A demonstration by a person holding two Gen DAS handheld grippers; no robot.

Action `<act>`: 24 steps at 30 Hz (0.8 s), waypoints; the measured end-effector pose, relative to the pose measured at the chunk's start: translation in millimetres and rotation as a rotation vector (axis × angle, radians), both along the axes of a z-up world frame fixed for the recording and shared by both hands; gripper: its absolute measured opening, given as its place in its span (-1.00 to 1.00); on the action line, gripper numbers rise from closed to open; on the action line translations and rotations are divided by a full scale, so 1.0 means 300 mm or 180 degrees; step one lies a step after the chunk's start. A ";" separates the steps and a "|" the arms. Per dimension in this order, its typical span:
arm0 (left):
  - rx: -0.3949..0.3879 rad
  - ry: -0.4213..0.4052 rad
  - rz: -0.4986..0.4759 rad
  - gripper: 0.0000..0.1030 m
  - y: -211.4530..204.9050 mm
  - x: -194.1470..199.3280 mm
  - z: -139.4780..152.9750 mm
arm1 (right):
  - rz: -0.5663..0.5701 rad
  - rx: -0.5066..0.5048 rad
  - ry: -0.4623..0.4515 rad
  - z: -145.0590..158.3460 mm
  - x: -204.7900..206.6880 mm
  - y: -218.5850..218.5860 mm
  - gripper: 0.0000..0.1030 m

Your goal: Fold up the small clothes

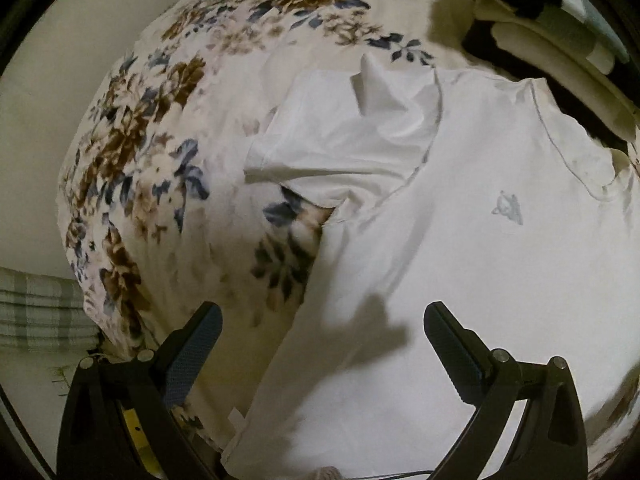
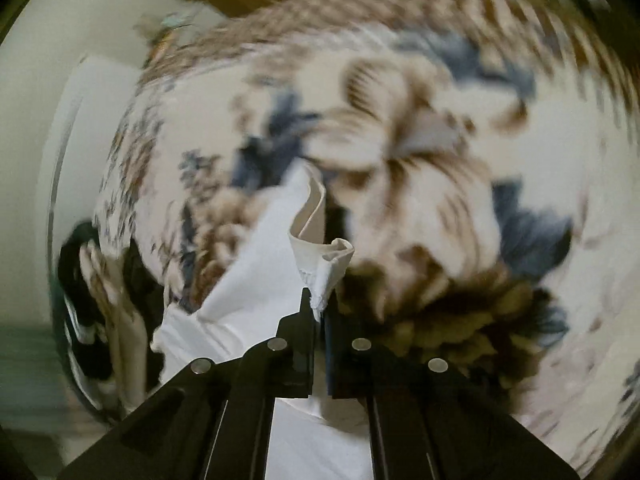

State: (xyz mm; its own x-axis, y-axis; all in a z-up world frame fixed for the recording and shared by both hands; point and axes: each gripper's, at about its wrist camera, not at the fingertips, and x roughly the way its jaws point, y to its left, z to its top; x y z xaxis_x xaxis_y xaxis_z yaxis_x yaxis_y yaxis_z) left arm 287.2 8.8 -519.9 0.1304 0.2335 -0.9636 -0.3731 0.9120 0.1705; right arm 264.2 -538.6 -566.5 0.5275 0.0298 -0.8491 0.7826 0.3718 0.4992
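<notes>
A white T-shirt [image 1: 460, 240] with a small grey chest logo [image 1: 507, 208] lies spread on a floral bedspread [image 1: 152, 152]. One sleeve [image 1: 332, 136] is bunched up beside the body. My left gripper [image 1: 320, 320] is open and empty, hovering over the shirt's lower part. In the right wrist view my right gripper [image 2: 320, 304] is shut on a gathered white edge of the shirt [image 2: 256, 280], lifted above the floral cover [image 2: 440, 160]; that view is motion-blurred.
Dark and striped clothes [image 1: 560, 12] are piled at the far right of the bed. A plaid cloth [image 1: 36, 308] shows at the left below the bed edge. A dark clothes pile [image 2: 92, 304] sits at the left of the right wrist view.
</notes>
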 end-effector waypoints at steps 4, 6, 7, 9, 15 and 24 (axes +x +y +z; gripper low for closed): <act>0.0005 -0.0087 0.0050 1.00 0.062 -0.008 0.001 | 0.0950 -0.0961 0.0080 0.182 0.128 0.222 -0.94; 0.0056 -0.0122 0.0046 1.00 0.093 -0.012 0.001 | 0.1533 -0.1394 0.0126 0.228 0.205 0.394 -0.94; 0.0070 -0.0133 0.0048 1.00 0.105 -0.013 -0.001 | 0.1801 -0.1574 0.0163 0.232 0.230 0.479 -0.94; 0.0099 -0.0139 0.0063 1.00 0.137 -0.018 -0.008 | 0.2405 -0.1953 0.0248 0.205 0.281 0.686 -0.94; 0.0189 -0.0150 0.0163 1.00 0.247 -0.047 -0.032 | 0.3687 -0.2626 0.0526 0.000 0.252 1.128 -0.94; 0.0042 -0.0158 0.0335 1.00 0.394 -0.073 -0.076 | 0.3866 -0.1676 0.0605 -0.005 0.159 1.119 -0.05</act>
State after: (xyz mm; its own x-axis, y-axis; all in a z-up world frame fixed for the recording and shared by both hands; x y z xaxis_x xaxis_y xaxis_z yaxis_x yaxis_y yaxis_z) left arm 265.3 126.9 -542.8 0.1518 0.2610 -0.9533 -0.4748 0.8652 0.1613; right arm 311.8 -202.8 -568.0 0.2734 0.0413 -0.9610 -0.1383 0.9904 0.0032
